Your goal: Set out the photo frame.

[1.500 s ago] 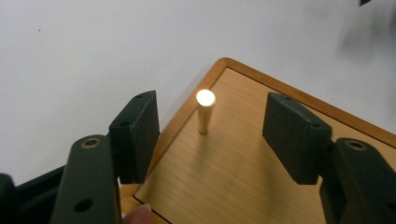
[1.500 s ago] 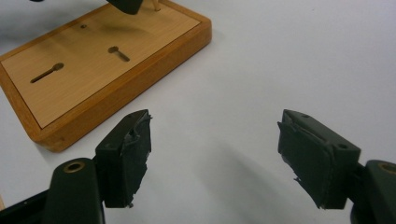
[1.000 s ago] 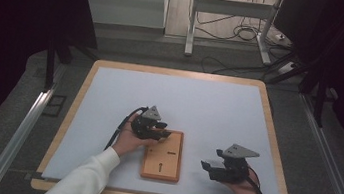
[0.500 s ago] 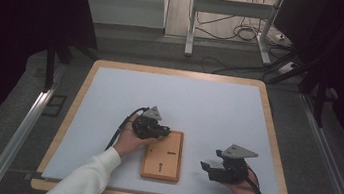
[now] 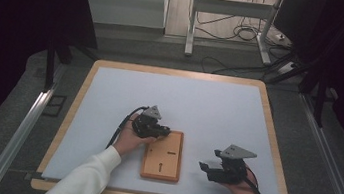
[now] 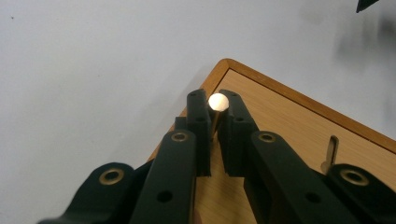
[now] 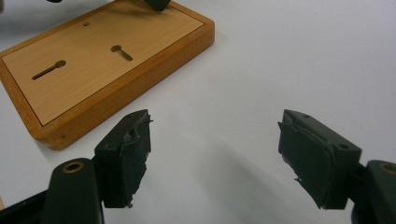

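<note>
wooden block (image 5: 162, 155) lies on table (image 5: 209, 107), between both grippers.

Smooth light wooden rectangular board (image 5: 162, 155) with darker varnished rim; shiny brass round-headed pin (image 6: 218, 102); matt black plastic left tool (image 6: 214, 109); matt pale desk (image 5: 199, 105).

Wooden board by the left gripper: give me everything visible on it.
The wooden board is a flat rectangular block, light face inside a darker raised rim, lying flat on the white table surface near its front edge. Its face has two keyhole-shaped slots. At a far corner stands a small brass-looking pin with a round head; the left gripper is shut on it. The right gripper sits apart, open.
</note>
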A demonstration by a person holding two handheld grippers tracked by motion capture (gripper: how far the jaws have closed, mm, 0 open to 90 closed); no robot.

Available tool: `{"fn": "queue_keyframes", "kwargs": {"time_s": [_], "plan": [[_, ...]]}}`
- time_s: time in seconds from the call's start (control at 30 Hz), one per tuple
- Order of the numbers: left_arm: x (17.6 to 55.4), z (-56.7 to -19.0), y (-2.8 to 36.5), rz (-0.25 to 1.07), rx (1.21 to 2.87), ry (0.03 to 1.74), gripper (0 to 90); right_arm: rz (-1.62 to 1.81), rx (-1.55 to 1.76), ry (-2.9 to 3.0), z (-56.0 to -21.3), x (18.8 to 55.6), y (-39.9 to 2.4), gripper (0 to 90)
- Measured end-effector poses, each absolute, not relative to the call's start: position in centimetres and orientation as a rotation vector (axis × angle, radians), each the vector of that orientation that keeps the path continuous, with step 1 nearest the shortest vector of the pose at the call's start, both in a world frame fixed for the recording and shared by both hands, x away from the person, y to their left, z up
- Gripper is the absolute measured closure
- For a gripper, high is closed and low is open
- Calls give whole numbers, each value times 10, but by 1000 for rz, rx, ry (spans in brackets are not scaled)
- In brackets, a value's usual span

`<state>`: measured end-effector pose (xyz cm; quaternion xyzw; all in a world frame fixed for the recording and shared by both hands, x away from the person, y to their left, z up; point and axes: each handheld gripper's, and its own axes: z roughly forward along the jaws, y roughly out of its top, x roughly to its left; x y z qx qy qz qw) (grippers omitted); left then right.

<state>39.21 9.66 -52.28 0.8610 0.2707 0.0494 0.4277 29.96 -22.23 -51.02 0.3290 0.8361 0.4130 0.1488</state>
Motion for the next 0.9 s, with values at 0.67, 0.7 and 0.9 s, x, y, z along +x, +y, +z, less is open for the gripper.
{"fn": "queue_keyframes", "kwargs": {"time_s": [0.67, 0.7, 0.9], "plan": [[404, -521, 101, -11, 2164, 688, 828, 1161, 777, 2423, -501, 286, -199, 224], [405, -521, 102, -23, 2161, 693, 827, 1151, 761, 2427, -500, 284, -195, 215], [408, -521, 102, -50, 2153, 701, 827, 1100, 653, 2473, -497, 274, -170, 156]]}}
